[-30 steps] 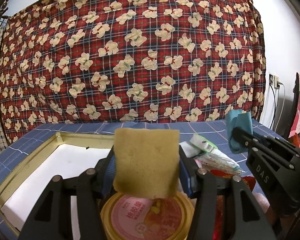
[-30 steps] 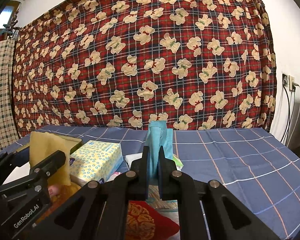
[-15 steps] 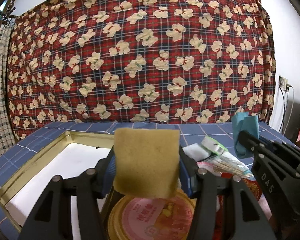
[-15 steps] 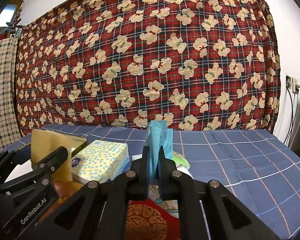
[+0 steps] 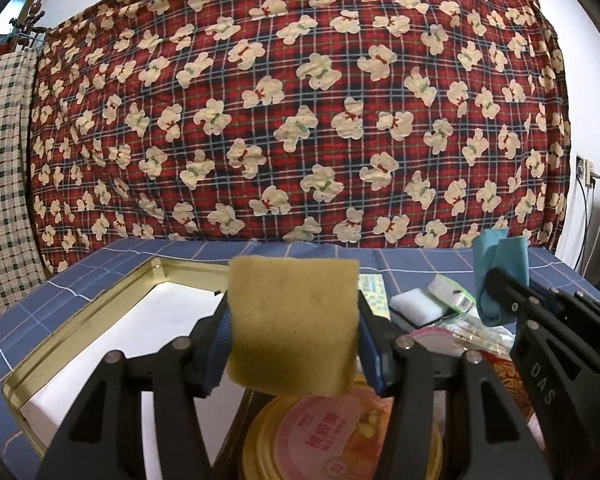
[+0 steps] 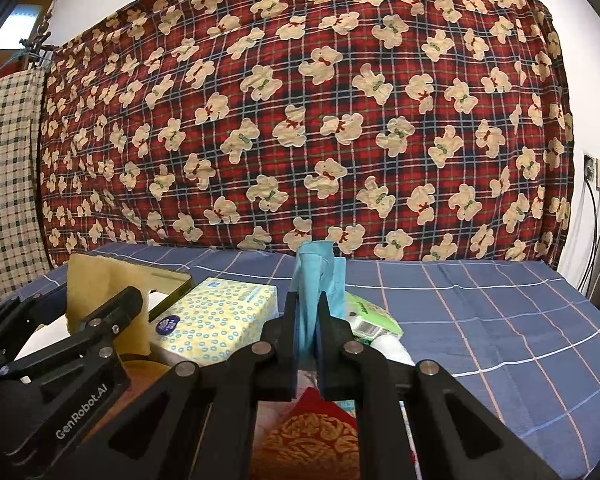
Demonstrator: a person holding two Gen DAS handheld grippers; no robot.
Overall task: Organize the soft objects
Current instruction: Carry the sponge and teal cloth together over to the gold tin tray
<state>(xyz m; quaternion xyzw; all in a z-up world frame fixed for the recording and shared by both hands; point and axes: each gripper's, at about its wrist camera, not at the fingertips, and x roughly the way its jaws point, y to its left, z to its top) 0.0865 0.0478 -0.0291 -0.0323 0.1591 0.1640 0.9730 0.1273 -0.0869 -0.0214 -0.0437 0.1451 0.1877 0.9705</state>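
Over the last second I have lifted both loads a little higher: my left gripper (image 5: 294, 346) is clenched on the yellow sponge (image 5: 293, 326) above the round pink-lidded tub (image 5: 342, 438), and my right gripper (image 6: 307, 326) pinches the folded blue cloth (image 6: 315, 280) above the clutter, so both soft things look ready to place. The gold-rimmed tray (image 5: 72, 326) lies just to my left with bare white floor, though the sponge must clear its raised rim; the tissue pack (image 6: 216, 320) crowds the middle, and the blue checked tablecloth (image 6: 500, 320) lies bare to the right.
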